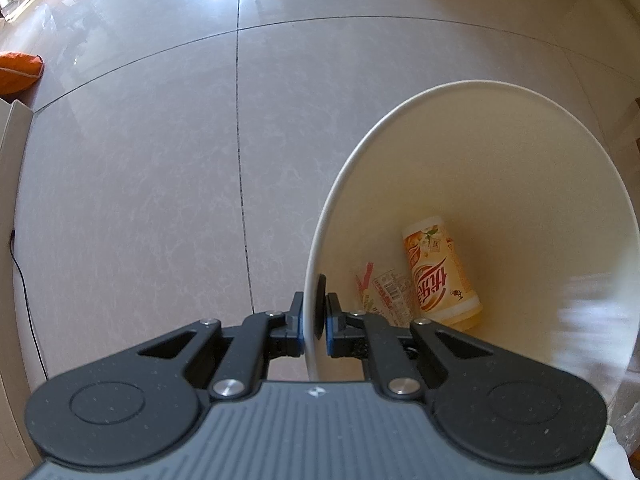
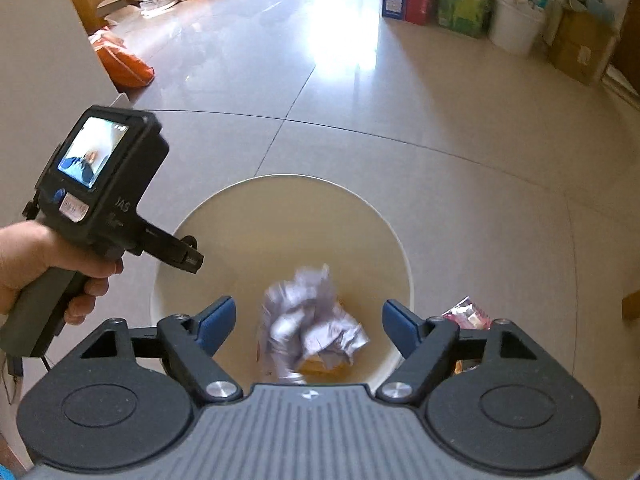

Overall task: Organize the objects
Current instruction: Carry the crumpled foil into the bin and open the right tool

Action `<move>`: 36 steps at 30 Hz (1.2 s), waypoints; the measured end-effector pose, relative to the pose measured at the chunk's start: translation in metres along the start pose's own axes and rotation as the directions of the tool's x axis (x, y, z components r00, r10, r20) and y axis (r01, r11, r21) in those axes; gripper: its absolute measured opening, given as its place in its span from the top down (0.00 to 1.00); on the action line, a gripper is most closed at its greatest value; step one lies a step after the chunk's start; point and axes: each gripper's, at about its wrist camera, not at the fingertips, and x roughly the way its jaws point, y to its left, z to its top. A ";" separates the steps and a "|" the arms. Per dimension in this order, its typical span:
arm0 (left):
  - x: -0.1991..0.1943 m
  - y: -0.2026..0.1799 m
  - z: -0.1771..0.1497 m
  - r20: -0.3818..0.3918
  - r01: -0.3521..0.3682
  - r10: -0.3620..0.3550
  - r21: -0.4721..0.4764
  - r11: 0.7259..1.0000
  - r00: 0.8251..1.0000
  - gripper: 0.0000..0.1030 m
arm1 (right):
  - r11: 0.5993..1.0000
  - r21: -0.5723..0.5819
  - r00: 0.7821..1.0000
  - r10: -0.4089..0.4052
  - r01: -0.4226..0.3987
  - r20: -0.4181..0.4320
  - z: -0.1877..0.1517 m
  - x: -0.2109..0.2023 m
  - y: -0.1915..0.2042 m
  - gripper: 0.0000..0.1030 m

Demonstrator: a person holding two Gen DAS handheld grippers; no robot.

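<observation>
A cream round bin [image 1: 500,128] stands on the tiled floor. My left gripper [image 1: 316,312] is shut on the bin's near rim, one finger outside and one inside. Inside the bin lie an orange drink cup [image 1: 440,276] and a clear wrapper [image 1: 384,292]. In the right wrist view the bin [image 2: 372,216] is below my right gripper [image 2: 308,320], which is open above it. A crumpled grey paper ball [image 2: 312,320], blurred, is between the fingers over the bin's opening, untouched. The left gripper [image 2: 192,258] shows at the bin's left rim, held by a hand.
A red snack packet [image 2: 468,316] lies on the floor right of the bin. An orange bag [image 2: 124,64] lies by a wall at left. Boxes and a white bucket [image 2: 516,28] line the far wall. A black cable [image 1: 24,280] runs along the left wall.
</observation>
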 end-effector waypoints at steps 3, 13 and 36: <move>0.000 -0.001 0.001 -0.004 0.001 -0.001 0.000 1.000 1.000 0.93 | 1.000 0.002 1.000 0.004 -0.004 -0.017 -0.003 -0.003 0.005 0.18; 0.002 -0.001 0.004 -0.014 -0.002 0.002 -0.004 1.000 1.000 0.93 | 0.998 0.049 0.998 -0.041 0.043 -0.054 -0.023 0.002 -0.015 0.18; 0.004 -0.006 0.000 -0.007 -0.020 0.020 0.003 1.000 1.000 0.92 | 0.853 0.430 0.941 -0.181 0.296 -0.287 -0.142 0.069 -0.173 0.17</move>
